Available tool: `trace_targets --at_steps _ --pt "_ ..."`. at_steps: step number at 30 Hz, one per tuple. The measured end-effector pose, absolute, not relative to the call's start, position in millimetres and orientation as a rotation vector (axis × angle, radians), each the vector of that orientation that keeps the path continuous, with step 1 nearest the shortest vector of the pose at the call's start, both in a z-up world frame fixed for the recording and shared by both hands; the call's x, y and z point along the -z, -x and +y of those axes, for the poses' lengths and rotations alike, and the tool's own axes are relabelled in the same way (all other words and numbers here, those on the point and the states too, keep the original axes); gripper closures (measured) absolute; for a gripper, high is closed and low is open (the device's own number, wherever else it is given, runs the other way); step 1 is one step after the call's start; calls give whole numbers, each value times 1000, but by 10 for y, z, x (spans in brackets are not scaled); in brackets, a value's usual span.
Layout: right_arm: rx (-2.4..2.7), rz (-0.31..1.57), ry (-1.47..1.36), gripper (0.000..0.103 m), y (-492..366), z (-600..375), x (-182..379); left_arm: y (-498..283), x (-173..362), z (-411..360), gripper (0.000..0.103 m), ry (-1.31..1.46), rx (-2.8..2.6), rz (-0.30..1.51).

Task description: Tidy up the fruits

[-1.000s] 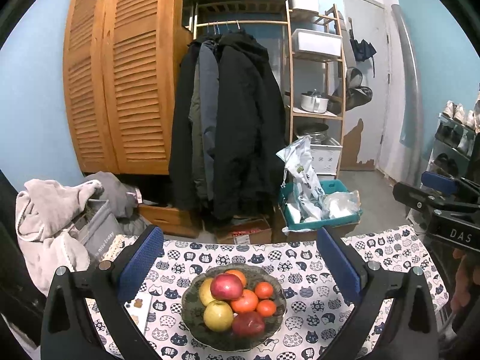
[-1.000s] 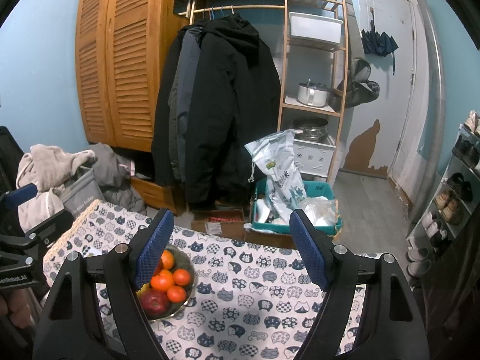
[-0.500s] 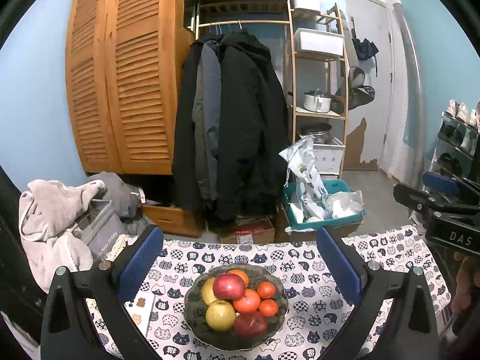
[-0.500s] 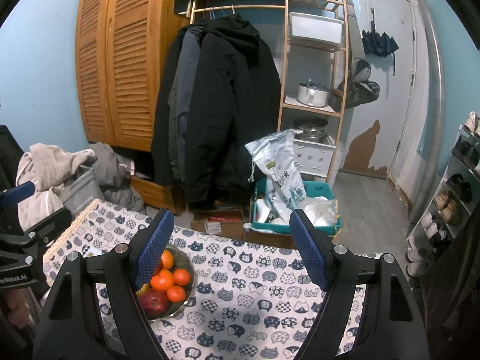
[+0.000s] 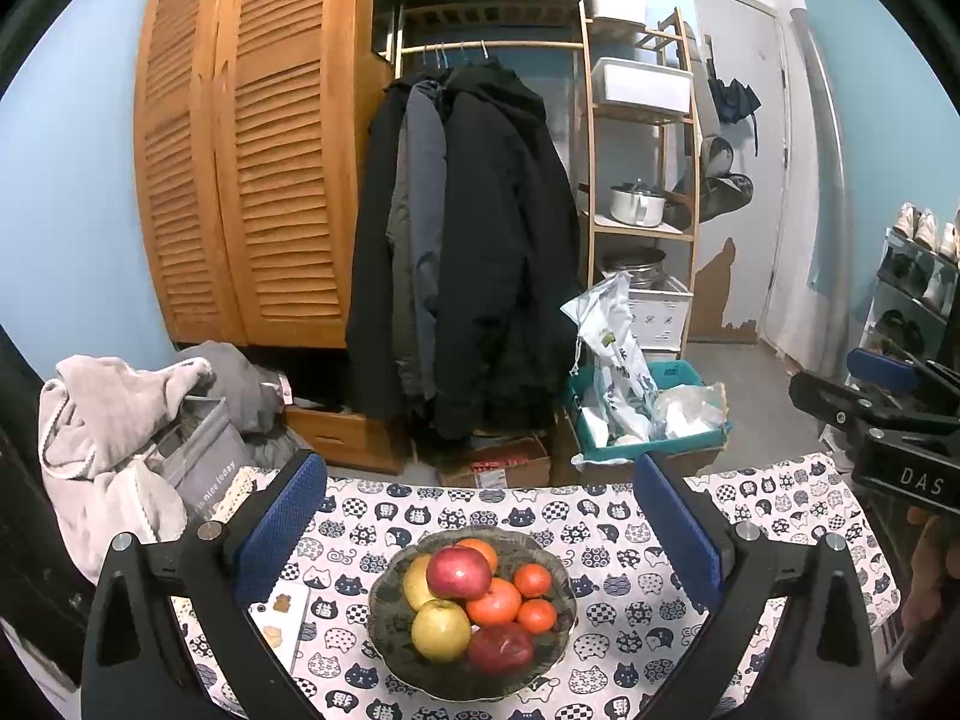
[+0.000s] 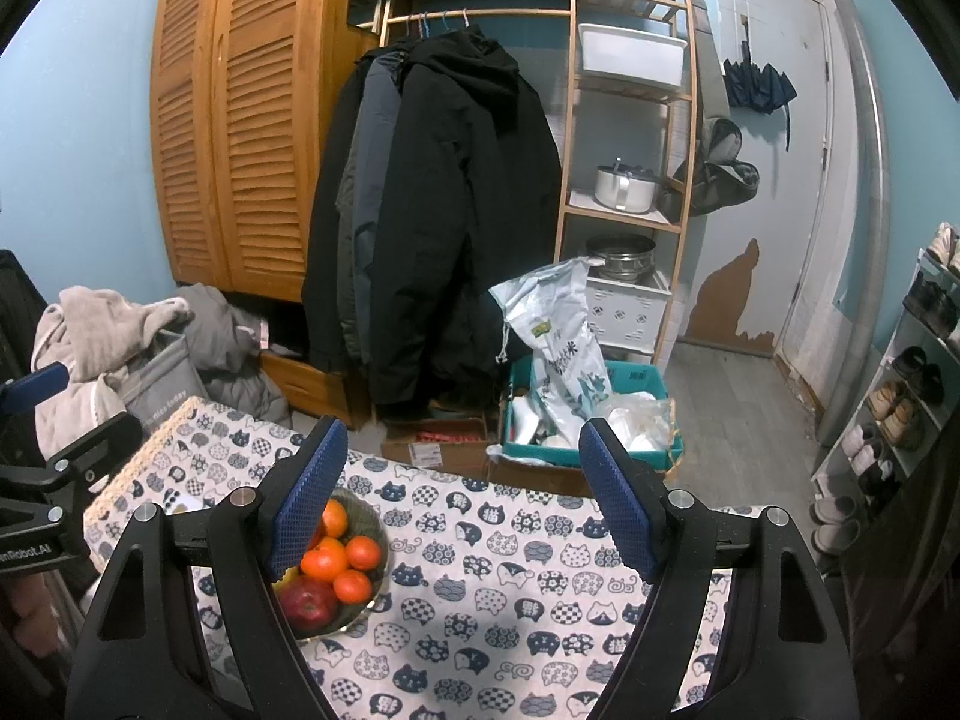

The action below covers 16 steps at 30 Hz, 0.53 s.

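Left gripper (image 5: 480, 528) hovering released above the fruit bowl (image 5: 390, 636). Right gripper (image 6: 462, 498) also hanging released, empty, over bare tablecloth (image 6: 510, 600); bowl sitting to its left.

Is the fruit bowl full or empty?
Full. The bowl on the cat-print tablecloth is heaped with red apples, yellow apples and oranges piled on each other.

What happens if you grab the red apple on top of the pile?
The red apple is round and smooth, so it would probably roll if nudged. It rests on other fruit in the bowl, so lifting it might shift the yellow apple beneath.
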State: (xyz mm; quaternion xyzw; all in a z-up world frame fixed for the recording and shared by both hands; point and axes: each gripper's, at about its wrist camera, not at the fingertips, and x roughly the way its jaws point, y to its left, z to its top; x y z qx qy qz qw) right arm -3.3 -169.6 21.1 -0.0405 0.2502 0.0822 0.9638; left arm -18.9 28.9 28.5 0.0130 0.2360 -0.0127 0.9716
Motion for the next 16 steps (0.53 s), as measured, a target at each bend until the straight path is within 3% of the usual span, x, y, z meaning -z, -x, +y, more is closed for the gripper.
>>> trace_targets --at_steps 16 --pt "-165 507 82 25 28 -1697 -217 183 -291 248 0 -22 19 479"
